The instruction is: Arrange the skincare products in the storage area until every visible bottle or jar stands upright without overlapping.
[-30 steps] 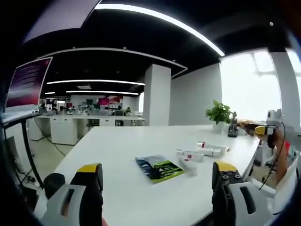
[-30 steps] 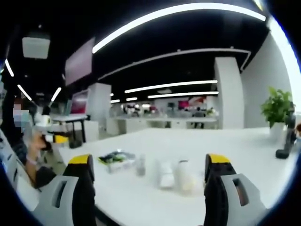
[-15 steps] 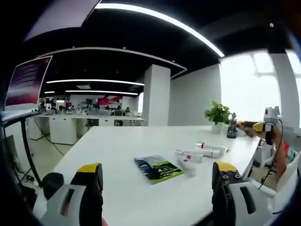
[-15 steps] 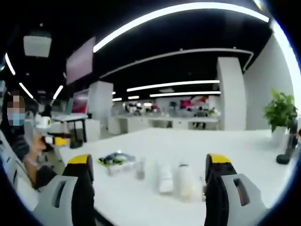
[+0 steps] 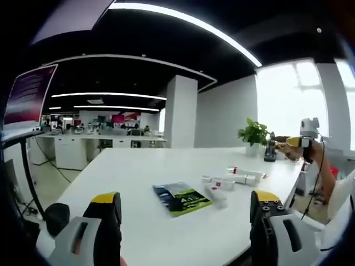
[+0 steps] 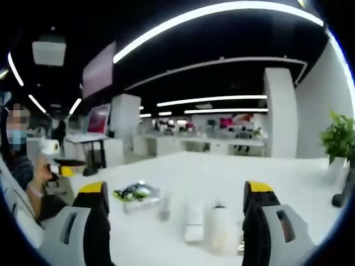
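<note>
Several white skincare tubes and bottles [image 5: 230, 180] lie flat on the white table [image 5: 138, 166], right of a dark green packet [image 5: 182, 198]. My left gripper [image 5: 186, 197] is open and empty, well short of them. In the right gripper view, blurred, a small clear bottle [image 6: 162, 206], a white tube [image 6: 194, 219] and a white jar [image 6: 221, 228] stand close ahead, between the jaws of my open, empty right gripper [image 6: 177, 189]. The green packet [image 6: 133, 193] lies to their left. The right gripper [image 5: 302, 142] appears at the table's far right, the left gripper [image 6: 65, 166] at the far left.
A potted plant [image 5: 253, 133] and a dark bottle [image 5: 270, 151] stand at the table's far end by the window. A dark stand [image 6: 344, 194] sits at the right. A person [image 6: 22, 172] holds the grippers. Desks and a pillar [image 5: 180, 111] fill the office behind.
The right gripper view has drawn closer to the products, which look larger and lower. The left gripper view has shifted slightly. Both grippers stay open; nothing on the table was touched.
</note>
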{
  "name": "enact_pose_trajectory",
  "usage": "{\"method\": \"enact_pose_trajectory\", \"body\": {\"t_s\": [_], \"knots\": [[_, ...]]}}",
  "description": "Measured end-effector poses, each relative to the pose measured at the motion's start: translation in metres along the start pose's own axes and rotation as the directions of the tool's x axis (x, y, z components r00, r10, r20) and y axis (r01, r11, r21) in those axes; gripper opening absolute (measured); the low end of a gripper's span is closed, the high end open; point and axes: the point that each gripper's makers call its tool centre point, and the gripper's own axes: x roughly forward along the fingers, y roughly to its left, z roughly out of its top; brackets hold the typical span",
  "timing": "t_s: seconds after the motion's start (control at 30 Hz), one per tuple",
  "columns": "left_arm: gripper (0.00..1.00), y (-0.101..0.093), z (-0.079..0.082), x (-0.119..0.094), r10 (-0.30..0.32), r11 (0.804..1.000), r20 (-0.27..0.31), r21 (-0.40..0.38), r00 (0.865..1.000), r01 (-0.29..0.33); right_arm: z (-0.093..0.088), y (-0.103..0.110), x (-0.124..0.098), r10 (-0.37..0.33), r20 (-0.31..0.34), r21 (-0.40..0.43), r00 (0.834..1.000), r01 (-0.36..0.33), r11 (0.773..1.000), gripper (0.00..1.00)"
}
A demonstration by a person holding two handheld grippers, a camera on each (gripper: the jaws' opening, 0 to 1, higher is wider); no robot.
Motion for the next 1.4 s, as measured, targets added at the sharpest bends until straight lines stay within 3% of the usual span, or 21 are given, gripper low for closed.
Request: {"method": "enact_pose_trajectory", "body": {"t_s": [0.17,0.47,0.73,0.87,0.9,1.03,1.13,1.2,1.27,1.4], "knots": [[0.99,-0.003,0.003,0.000,-0.007,1.000,0.007,0.004,1.000,0.007,-0.003,-0.011,0.009,0.005,-0.022,0.010,1.000,-0.005,1.000,1.00],[0.99,-0.001,0.003,-0.002,-0.003,1.000,0.010,0.001,1.000,0.003,0.002,-0.020,0.026,0.014,0.024,0.069,1.000,-0.016,0.997,1.00],[0.99,0.000,0.003,-0.003,0.002,1.000,0.013,0.001,1.000,-0.002,0.002,-0.028,0.044,0.024,0.028,0.089,0.999,-0.026,0.996,1.00],[0.99,0.001,0.003,-0.002,0.002,1.000,0.011,0.000,1.000,-0.002,0.002,-0.025,0.051,0.055,0.030,0.132,0.998,-0.058,0.990,1.00],[0.99,0.002,0.002,-0.002,0.002,1.000,0.010,-0.002,1.000,-0.002,0.005,-0.020,0.057,0.098,0.045,0.188,0.994,-0.105,0.976,1.00],[0.99,0.003,0.001,-0.002,0.009,1.000,0.000,-0.007,1.000,-0.009,0.000,-0.015,0.068,0.138,0.000,0.126,0.990,-0.137,0.983,0.98],[0.99,0.002,0.002,-0.002,0.007,1.000,0.007,-0.009,1.000,-0.006,-0.002,-0.013,0.073,0.147,-0.013,0.129,0.989,-0.144,0.981,0.95],[0.99,0.002,0.002,-0.002,0.005,1.000,0.007,-0.010,1.000,-0.005,-0.004,-0.012,0.078,0.157,-0.021,0.140,0.987,-0.153,0.978,0.98],[0.99,0.002,0.001,-0.002,0.012,1.000,0.002,-0.010,1.000,-0.012,-0.013,-0.010,0.083,0.184,-0.074,0.105,0.980,-0.176,0.979,1.00],[0.99,0.003,0.000,-0.001,0.012,1.000,-0.001,-0.012,1.000,-0.012,-0.020,-0.018,0.094,0.147,-0.108,0.047,0.983,-0.143,0.989,1.00]]}}
